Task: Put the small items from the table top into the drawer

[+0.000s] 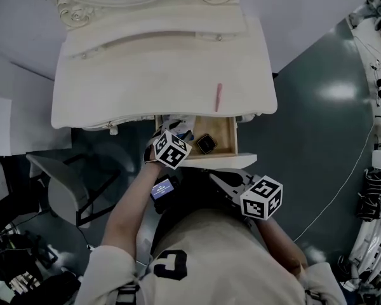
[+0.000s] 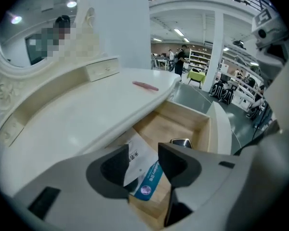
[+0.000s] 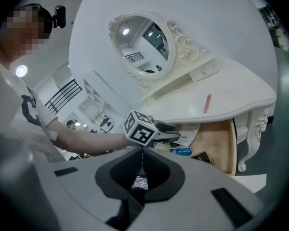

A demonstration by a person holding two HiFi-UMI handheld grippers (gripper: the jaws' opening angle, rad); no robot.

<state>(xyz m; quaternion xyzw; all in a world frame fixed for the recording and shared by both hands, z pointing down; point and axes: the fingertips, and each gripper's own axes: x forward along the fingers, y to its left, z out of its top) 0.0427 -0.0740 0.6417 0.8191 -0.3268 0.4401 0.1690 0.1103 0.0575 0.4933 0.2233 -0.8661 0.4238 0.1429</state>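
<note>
Pink stick (image 1: 218,98) on the white counter (image 1: 146,75), sachet (image 2: 145,179) and small black case (image 1: 206,143) down in the pulled-out drawer (image 1: 235,135), left claw (image 2: 143,153) parted above the sachet, right claw (image 3: 141,153) pinched together on nothing nearby.

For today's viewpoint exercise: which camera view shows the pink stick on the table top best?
The head view: the pink stick lies full length, seen from above. Both gripper views show the pink stick small and slanted.
</note>
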